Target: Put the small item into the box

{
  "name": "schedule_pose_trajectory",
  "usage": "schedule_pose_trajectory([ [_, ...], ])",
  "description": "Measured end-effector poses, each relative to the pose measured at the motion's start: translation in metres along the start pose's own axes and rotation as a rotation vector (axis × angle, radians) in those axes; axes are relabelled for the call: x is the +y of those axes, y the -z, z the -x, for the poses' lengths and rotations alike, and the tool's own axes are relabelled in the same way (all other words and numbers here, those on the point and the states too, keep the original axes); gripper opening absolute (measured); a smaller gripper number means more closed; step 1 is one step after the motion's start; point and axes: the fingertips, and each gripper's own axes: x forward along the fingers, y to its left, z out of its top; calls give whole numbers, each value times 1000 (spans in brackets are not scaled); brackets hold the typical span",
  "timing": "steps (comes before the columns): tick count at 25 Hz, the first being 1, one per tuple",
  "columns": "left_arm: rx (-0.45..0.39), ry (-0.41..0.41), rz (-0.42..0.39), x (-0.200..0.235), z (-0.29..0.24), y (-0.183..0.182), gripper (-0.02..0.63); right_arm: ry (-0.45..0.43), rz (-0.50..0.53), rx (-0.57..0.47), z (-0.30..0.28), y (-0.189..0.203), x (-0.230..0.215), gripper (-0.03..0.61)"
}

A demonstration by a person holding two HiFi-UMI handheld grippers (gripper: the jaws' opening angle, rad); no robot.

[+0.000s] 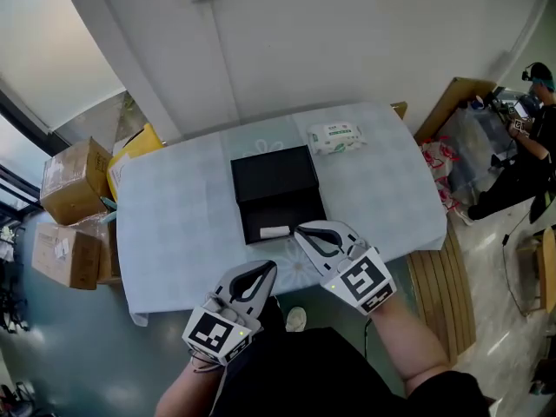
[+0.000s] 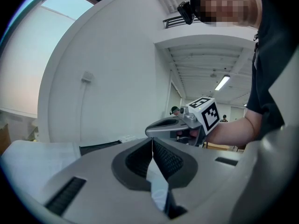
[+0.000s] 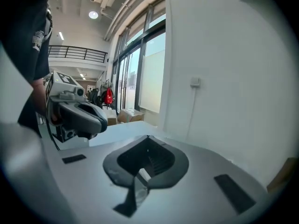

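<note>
An open black box (image 1: 276, 181) lies in the middle of the table (image 1: 174, 224). A small white item (image 1: 274, 231) rests inside the box's near half. My right gripper (image 1: 298, 230) is shut, its tip at the box's near right corner just beside the item, with nothing held. In the right gripper view its jaws (image 3: 147, 137) meet at the tip. My left gripper (image 1: 271, 266) is shut and empty, hovering at the table's near edge below the box. In the left gripper view its jaws (image 2: 152, 140) are closed together, and the right gripper (image 2: 161, 129) shows ahead.
A white wipes packet (image 1: 334, 137) lies at the table's far right. Cardboard boxes (image 1: 74, 181) stand on the floor to the left, beside a yellow object (image 1: 139, 143). A wooden slatted bench (image 1: 443, 285) is right of the table. A person (image 1: 530, 146) sits at far right.
</note>
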Motion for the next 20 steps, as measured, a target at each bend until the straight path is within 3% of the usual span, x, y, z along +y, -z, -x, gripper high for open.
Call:
schedule_pose_trajectory([
  [7,-36,-24,-33,-18,15,-20,9,-4,-104,-80,41,-17,27,9],
  [20,-8,27,-38,-28,37,-14,9,18,-235,-119,54,-17,65,9],
])
